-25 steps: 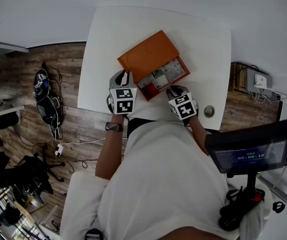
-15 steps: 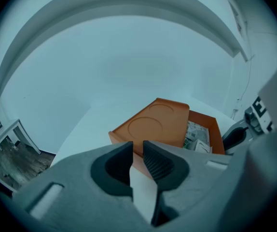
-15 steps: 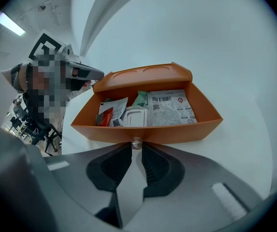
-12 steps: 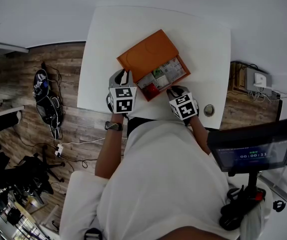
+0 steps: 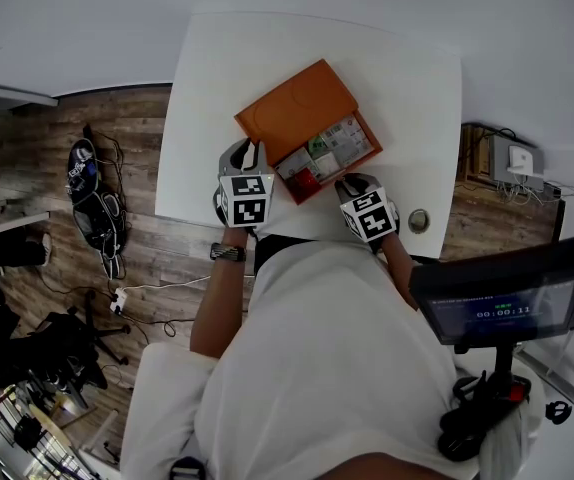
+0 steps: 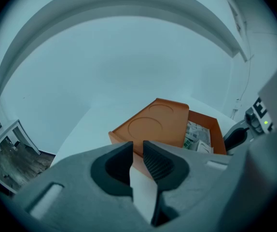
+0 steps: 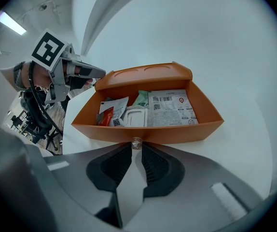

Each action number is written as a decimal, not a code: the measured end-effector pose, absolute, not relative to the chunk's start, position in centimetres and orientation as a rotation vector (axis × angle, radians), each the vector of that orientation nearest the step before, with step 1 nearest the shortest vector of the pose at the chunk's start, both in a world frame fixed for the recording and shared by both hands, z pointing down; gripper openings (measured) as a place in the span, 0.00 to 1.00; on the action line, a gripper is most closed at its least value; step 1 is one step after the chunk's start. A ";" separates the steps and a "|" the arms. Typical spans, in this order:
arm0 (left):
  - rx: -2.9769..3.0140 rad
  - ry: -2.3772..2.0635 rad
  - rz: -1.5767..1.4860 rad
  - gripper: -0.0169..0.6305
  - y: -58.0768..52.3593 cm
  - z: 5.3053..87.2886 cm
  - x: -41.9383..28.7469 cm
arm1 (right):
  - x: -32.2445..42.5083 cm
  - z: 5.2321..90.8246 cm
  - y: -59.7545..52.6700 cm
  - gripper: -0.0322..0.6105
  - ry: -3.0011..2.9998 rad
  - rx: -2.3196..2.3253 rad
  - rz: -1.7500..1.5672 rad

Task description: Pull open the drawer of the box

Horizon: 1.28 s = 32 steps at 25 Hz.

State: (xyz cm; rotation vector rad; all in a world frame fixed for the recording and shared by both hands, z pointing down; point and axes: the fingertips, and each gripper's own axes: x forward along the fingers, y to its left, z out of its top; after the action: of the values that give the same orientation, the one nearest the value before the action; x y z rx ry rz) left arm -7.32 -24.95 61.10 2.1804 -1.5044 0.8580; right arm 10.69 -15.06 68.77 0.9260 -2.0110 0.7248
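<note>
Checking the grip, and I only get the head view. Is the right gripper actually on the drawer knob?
Observer: Yes. In the right gripper view, the right gripper has its fingers pinched on the small knob on the drawer front.
Operator: Left gripper holding anything?
Observer: No. The left gripper has a narrow gap between its fingers, and only the white table shows through it.
Operator: What's in the drawer?
Observer: A red sachet, a white plastic piece and a printed leaflet with a barcode.
</note>
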 end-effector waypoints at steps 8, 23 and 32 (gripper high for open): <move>2.184 -1.512 0.858 0.14 -25.2 61.0 -7.4 | 11.4 68.7 -15.0 0.16 -2.003 0.935 0.722; 2.183 -1.525 0.838 0.14 -25.4 61.1 -7.4 | 11.5 68.9 -14.8 0.16 -1.998 0.940 0.731; 2.177 -1.527 0.834 0.14 -25.4 61.1 -7.4 | 11.4 68.8 -14.8 0.16 -1.999 0.954 0.731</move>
State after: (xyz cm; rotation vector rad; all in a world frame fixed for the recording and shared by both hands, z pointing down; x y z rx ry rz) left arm -7.40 -25.44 61.09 2.1767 -1.5271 0.8342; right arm 11.42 -14.76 68.77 0.9539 -1.9988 0.7309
